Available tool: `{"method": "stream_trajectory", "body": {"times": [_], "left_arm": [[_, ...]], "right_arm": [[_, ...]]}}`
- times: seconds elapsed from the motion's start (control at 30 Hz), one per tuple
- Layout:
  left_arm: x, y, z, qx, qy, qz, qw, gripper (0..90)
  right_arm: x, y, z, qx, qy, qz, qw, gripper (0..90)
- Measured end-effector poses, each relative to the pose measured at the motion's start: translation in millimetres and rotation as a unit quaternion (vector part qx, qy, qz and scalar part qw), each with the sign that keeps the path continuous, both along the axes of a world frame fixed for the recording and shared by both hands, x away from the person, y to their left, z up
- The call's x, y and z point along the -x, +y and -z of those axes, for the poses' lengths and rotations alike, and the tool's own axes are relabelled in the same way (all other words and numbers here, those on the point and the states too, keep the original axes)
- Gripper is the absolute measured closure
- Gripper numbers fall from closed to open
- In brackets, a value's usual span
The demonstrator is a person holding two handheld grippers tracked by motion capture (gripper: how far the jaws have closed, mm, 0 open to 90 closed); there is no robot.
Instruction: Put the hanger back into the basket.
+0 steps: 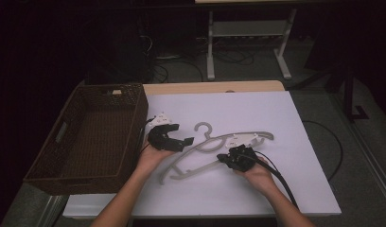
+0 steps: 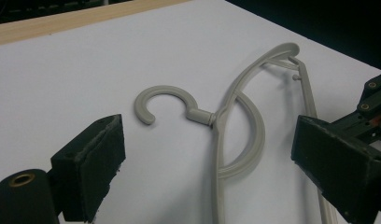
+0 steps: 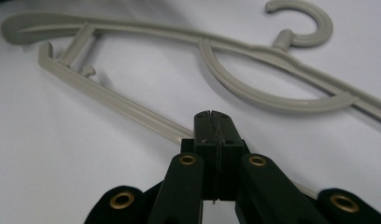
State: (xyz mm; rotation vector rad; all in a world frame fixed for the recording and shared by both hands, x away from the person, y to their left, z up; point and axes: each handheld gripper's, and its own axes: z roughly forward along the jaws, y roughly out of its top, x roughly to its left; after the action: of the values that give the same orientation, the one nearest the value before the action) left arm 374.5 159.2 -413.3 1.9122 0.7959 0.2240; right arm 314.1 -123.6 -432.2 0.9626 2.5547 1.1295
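Hanger (image 1: 214, 144) lies flat on your white sheet (image 1: 257, 189), basket (image 1: 94, 137) at the left, dim room behind. Your right gripper (image 3: 212, 122) is clamped on its lower bar; your left gripper (image 2: 205, 158) hovers wide open over it.

Grey plastic hanger (image 1: 214, 142) lies flat on the white sheet (image 1: 276, 179).

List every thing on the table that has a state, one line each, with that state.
Hanger: lying flat on the white sheet, hook pointing away from the person.
Wicker basket: upright at the table's left, nothing in it.
Left gripper: jaws wide open, one on each side of the hanger's neck, not pressing it.
Right gripper: jaws shut at the hanger's lower bar; whether they pinch it is unclear.
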Motion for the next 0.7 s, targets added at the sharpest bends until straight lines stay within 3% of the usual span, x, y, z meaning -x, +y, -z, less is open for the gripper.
{"method": "stream_trajectory", "body": {"times": [0.5, 0.7], "left_arm": [[2.0, -4.8, 2.0, -0.019, 0.005, 0.009, 0.9998, 10.0], [3.5, -10.0, 4.6, -0.041, 0.012, 0.023, 0.9988, 13.7]], "right_arm": [[1.9, 2.2, 10.8, 0.032, 0.008, -0.003, 0.9995, 89.4], [2.3, 2.1, 11.5, 0.031, 0.007, -0.003, 0.9995, 89.5]]}}
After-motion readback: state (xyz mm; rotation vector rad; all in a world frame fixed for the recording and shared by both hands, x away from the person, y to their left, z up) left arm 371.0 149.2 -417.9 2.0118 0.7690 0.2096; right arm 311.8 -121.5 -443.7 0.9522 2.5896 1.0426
